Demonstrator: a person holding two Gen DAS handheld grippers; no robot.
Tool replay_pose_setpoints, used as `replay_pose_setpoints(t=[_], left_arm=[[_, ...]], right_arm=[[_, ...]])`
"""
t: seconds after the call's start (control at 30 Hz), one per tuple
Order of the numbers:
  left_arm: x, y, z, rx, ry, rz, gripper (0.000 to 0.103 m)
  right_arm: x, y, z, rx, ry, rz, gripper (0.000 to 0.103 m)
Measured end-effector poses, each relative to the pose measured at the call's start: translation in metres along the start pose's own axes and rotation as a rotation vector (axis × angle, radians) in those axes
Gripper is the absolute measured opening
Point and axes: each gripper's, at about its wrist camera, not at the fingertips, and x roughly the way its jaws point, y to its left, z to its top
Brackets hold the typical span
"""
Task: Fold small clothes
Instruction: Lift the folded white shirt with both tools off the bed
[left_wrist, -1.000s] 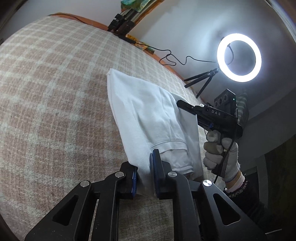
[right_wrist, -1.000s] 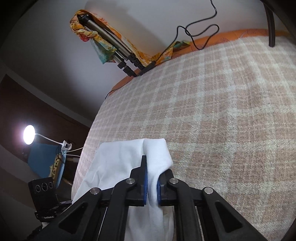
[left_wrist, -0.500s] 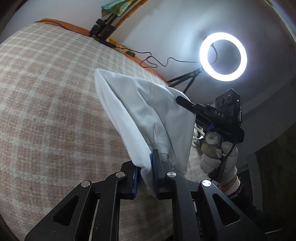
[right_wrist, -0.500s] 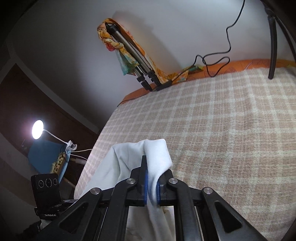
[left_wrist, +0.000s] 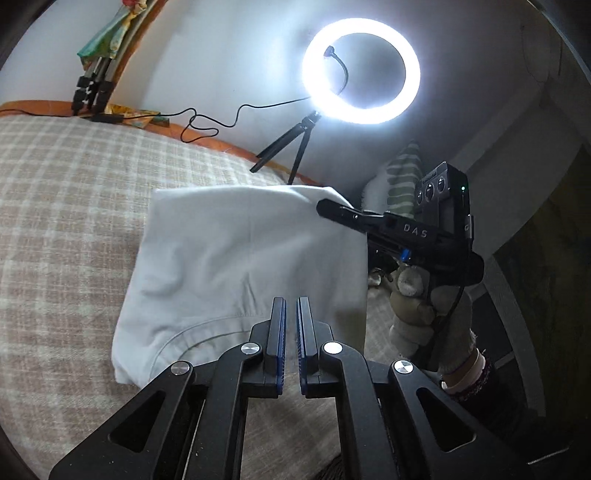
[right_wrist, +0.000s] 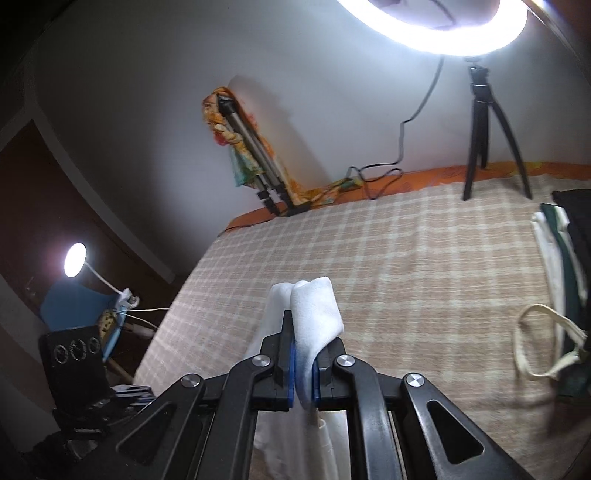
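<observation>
White garment (left_wrist: 240, 266) is lifted partly off the plaid bed cover (left_wrist: 66, 221): its far edge hangs taut from the R claw (right_wrist: 303, 354), near edge sags toward the L claw (left_wrist: 290, 332), left side rests on the cover. R claw is clenched on a bunched corner of the cloth, w/ fabric pinched between the blue pads (right_wrist: 292, 369) and a tuft sticking out past the tips. L claw's jaws stand a narrow gap apart at the hem; cloth lies under and behind them, but whether any is nipped between them can't be told from either view. Judgement: the raised hold keeps the panel flat and square so it can be carried over as one fold; not yet laid down. Gloved hand (left_wrist: 424, 314) grips the R handle. Outward: ring light (left_wrist: 361, 70) on a tripod at the cover's far edge, folded stack (right_wrist: 565, 266) at R side, desk lamp (right_wrist: 75, 259) off the bed.
</observation>
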Motion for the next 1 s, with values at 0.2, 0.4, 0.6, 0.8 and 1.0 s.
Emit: replay_pose_setpoints(t=[0.2,0.4,0.6,0.8,1.0], left_arm=[[-0.025,0.044,0.005,-0.132,-0.061,0.088,0.009],[-0.017,0.097,-0.016,-0.303,0.06,0.115,0.042],[-0.007,0.108,-0.027,-0.349,0.127,0.093,0.042],[0.013,0.104,-0.031,-0.316,0.168,0.079,0.042],[-0.004,0.109,-0.036,-0.378,0.185,0.059,0.043]], right_arm=[[0.022,-0.03,-0.009,0.016,0.056,-0.075,0.004],[0.025,-0.046,-0.007,0.036,0.062,-0.074,0.004],[0.032,-0.049,-0.01,0.029,0.071,-0.087,0.004],[0.039,-0.065,-0.011,0.071,0.079,-0.064,0.004],[0.045,-0.076,-0.009,0.091,0.093,-0.044,0.004]])
